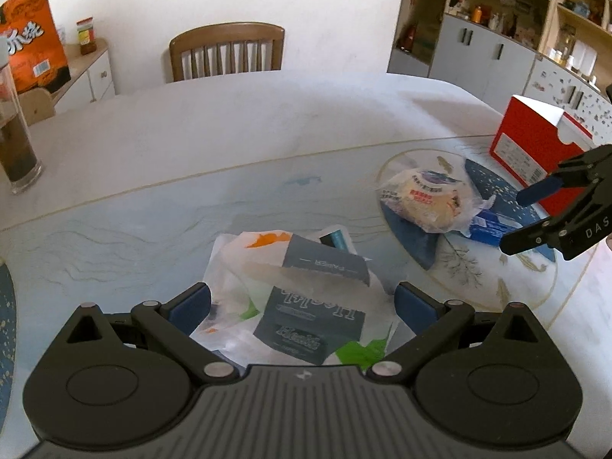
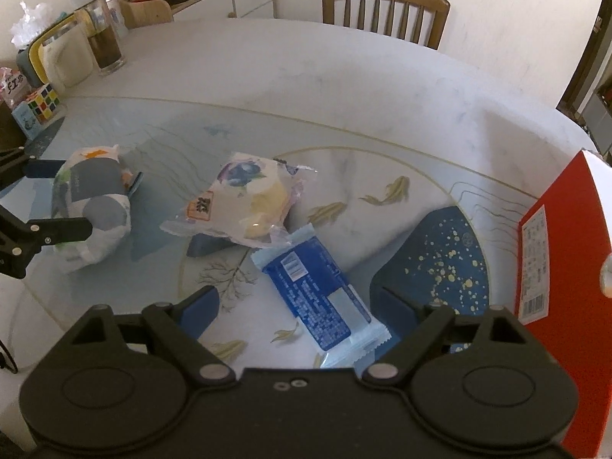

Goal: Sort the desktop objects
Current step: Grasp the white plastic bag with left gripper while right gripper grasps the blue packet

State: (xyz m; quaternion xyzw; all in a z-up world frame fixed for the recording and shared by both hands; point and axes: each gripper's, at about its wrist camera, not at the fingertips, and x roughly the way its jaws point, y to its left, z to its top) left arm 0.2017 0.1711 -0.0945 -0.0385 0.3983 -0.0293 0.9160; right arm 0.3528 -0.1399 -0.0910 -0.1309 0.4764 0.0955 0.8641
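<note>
Sorting looks barely begun: three items lie loose on the table (image 2: 344, 88) and none appears to sit in the red box (image 2: 562, 237) yet, though neither view shows its inside.

Farthest left, the left gripper (image 1: 302, 302) has its jaws spread wide around the tissue pack (image 1: 306, 298), pads either side, not yet pressing on it as far as the pictures tell. The pack rests on the table, so the grasp seems the step in hand.

In the middle lies the bun (image 2: 244, 202) in clear wrap, one edge resting over the blue packet (image 2: 321, 298). The right gripper (image 2: 294, 306) is spread too, hovering with the packet between its pads, empty.

At the right stands the box, just beside the packet.

The right wrist view alone shows the cube (image 2: 42, 105), mug and glass at the table's far left, and the packet in full. The left view alone shows the shelves (image 1: 508, 19) and the pack's printed face; there the packet is mostly hidden behind the bun.
</note>
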